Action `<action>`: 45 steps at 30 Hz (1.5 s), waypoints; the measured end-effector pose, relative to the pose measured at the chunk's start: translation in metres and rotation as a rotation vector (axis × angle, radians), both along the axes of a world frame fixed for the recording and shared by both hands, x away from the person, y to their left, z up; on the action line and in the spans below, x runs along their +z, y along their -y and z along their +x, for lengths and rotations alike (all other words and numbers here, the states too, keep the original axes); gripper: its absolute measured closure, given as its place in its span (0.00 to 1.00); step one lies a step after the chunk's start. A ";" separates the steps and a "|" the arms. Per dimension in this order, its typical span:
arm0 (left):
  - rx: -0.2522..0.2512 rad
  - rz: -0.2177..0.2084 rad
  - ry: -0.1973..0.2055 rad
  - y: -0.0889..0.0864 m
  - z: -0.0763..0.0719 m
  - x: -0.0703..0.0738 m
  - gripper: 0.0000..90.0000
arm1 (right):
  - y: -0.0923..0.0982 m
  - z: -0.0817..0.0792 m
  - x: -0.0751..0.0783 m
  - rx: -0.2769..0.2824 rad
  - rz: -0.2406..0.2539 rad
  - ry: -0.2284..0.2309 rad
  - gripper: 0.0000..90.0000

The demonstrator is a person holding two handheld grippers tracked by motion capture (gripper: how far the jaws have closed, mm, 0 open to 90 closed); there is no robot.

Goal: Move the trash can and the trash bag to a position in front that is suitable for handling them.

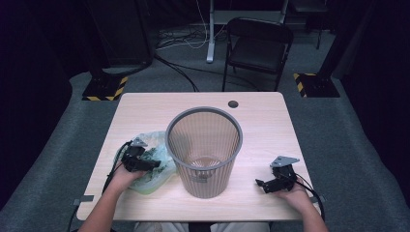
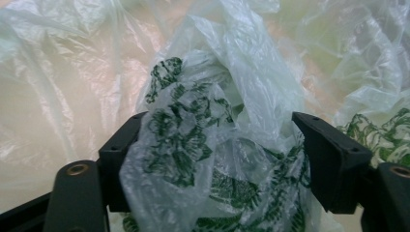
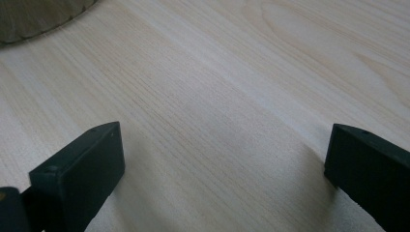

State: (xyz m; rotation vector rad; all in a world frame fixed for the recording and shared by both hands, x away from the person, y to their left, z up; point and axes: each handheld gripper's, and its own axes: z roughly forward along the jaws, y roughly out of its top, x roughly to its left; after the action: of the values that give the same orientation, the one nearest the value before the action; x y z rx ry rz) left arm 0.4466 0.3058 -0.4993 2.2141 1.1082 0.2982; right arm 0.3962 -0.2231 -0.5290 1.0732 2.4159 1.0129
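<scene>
1. The plastic bag (image 1: 153,162) is thin, translucent film, whitish-green, printed with dark green leaf and flower patterns.
2. It lies crumpled in a loose heap on the tabletop (image 1: 261,125), near the person's left front corner, touching the left side of the waste basket (image 1: 204,150).
3. In the left gripper view a bunched, upstanding fold of the plastic bag (image 2: 212,159) sits between the two black jaws, with wrinkled film spreading behind it.

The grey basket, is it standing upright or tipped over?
Upright. The grey basket stands on its narrow base on the table, with its open rim facing up.
</scene>
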 end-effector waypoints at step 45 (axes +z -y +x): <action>-0.065 0.034 0.072 -0.013 -0.025 -0.014 0.55 | 0.004 -0.006 0.035 -0.081 0.014 0.012 0.37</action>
State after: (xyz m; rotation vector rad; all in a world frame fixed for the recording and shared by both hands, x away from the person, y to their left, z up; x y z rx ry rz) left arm 0.4215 0.3184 -0.5131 2.2465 0.9978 0.3687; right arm 0.3901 -0.2274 -0.4938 1.1569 2.3393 1.0080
